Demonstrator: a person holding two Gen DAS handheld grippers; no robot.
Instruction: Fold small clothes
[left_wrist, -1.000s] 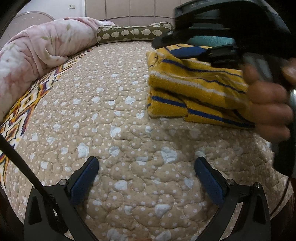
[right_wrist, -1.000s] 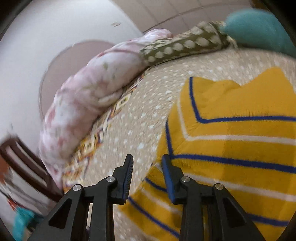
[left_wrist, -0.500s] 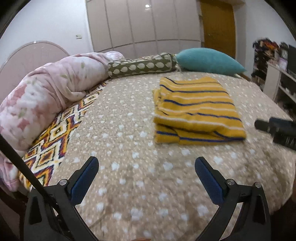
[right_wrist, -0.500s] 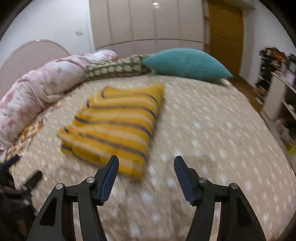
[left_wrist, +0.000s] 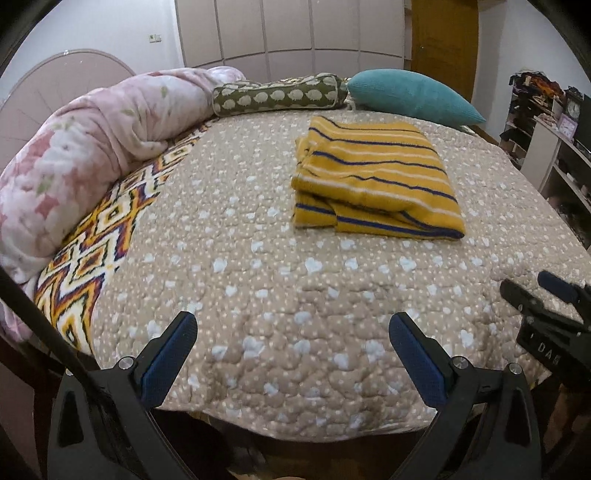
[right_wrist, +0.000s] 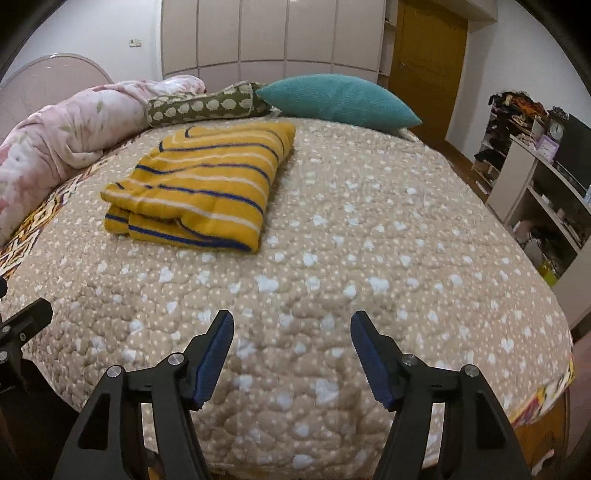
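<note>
A yellow garment with blue and white stripes (left_wrist: 373, 177) lies folded in a neat rectangle on the beige quilted bed (left_wrist: 258, 266). It also shows in the right wrist view (right_wrist: 199, 184), left of centre. My left gripper (left_wrist: 291, 332) is open and empty, held near the bed's front edge, well short of the garment. My right gripper (right_wrist: 291, 332) is open and empty, also near the front edge. The right gripper shows at the right edge of the left wrist view (left_wrist: 543, 310).
A pink floral duvet (left_wrist: 81, 162) is bunched along the left side. A green patterned bolster (left_wrist: 277, 96) and a teal pillow (left_wrist: 413, 92) lie at the head. White shelves (right_wrist: 535, 184) stand to the right of the bed. A wardrobe and wooden door are behind.
Both grippers have pulled back from the garment towards the bed's front edge. The right gripper, nearly shut at the garment's edge a second ago, is now open and empty.
</note>
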